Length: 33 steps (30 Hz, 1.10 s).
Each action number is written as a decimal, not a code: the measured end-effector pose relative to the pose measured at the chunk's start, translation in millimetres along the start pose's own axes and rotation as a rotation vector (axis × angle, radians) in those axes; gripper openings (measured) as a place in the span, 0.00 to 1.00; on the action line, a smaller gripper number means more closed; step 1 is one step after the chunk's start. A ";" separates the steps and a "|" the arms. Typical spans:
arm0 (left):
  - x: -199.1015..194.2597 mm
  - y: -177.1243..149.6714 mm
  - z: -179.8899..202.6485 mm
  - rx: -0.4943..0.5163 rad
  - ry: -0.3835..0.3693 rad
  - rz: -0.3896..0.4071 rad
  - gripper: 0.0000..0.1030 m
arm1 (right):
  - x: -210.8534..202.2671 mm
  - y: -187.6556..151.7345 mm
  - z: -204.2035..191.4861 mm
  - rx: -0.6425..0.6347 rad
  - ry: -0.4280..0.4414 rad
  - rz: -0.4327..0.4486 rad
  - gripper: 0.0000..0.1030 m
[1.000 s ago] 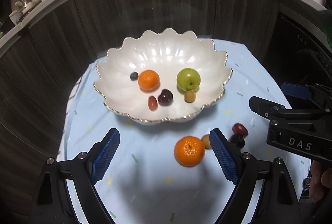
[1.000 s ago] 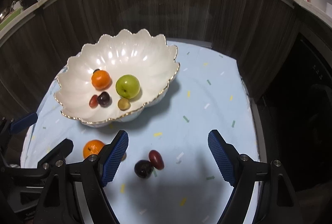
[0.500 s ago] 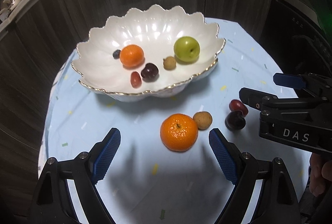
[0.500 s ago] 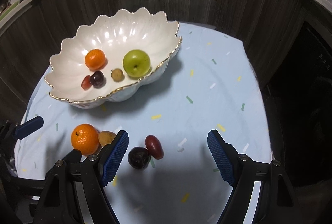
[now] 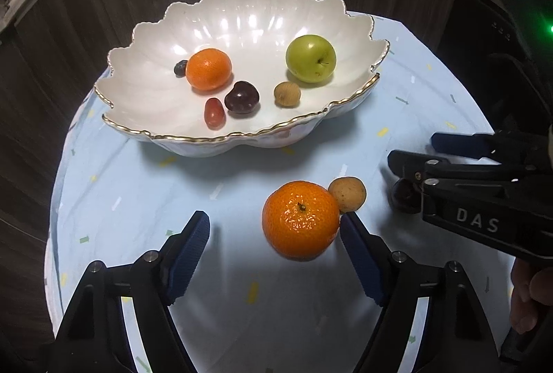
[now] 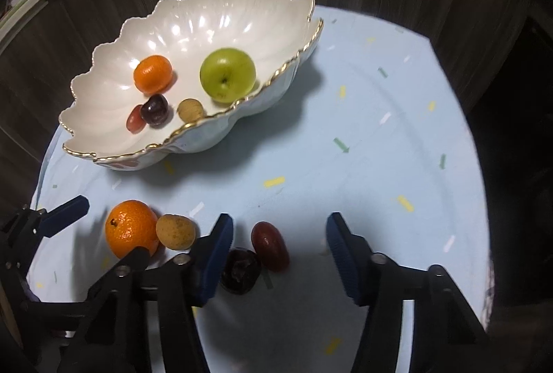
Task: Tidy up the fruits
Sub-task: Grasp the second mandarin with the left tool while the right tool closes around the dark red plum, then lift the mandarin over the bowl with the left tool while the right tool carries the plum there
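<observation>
We read "DAS" in pale letters on the right gripper (image 5: pixel 411 153), seen from the left wrist. Our left gripper (image 5: pixel 274 240) gaped wide, empty, around the loose orange mandarin (image 5: pixel 300 220) on the pale blue confetti tablecloth (image 5: pixel 138 200). The right's jaws stood wide, empty, flanking the red oval grape (image 6: pixel 269 245) and dark cherry (image 6: pixel 241 270), near the scalloped gold-rimmed white bowl (image 5: pixel 155 96).

Both claws are hanging low over the near side of the table, fingers spread wide apart with nothing pinched between them. The left claw (image 5: pixel 274 243) points toward the table's far edge. The right claw (image 6: pixel 278 246) sits just to its right, angled in the same direction. Part of a bare hand (image 5: pixel 528 300) shows near the right claw's body.
</observation>
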<state>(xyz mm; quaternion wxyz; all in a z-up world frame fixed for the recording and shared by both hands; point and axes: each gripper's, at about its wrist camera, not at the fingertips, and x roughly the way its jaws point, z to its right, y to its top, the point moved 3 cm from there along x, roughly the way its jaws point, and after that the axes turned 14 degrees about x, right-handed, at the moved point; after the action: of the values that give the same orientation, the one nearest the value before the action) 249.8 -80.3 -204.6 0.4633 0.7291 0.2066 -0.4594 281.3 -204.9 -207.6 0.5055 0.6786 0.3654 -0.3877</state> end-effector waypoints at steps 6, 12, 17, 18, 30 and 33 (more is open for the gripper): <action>5.3 2.3 2.8 0.006 -0.025 -0.005 0.65 | 6.6 -1.6 -1.2 0.014 0.035 -0.029 0.39; 9.6 3.5 7.5 0.008 -0.058 -0.012 0.51 | 7.1 -1.5 -3.4 0.022 0.064 -0.047 0.30; 9.8 5.2 10.5 0.016 -0.064 -0.010 0.46 | 7.4 -0.9 -2.0 0.034 0.075 -0.056 0.29; 10.1 5.6 10.0 0.015 -0.066 -0.010 0.46 | 6.9 -1.0 -1.7 0.032 0.075 -0.056 0.28; 5.2 4.7 10.5 0.026 -0.067 -0.004 0.45 | -4.2 -9.9 6.0 0.033 0.058 -0.037 0.22; 3.7 5.3 9.6 0.023 -0.061 -0.001 0.45 | -8.0 -11.6 7.0 0.031 0.055 -0.034 0.22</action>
<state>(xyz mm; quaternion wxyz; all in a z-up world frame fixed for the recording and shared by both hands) 250.9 -91.7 -206.6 0.4609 0.7199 0.1874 -0.4840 266.5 -209.9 -206.5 0.4781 0.6906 0.3844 -0.3831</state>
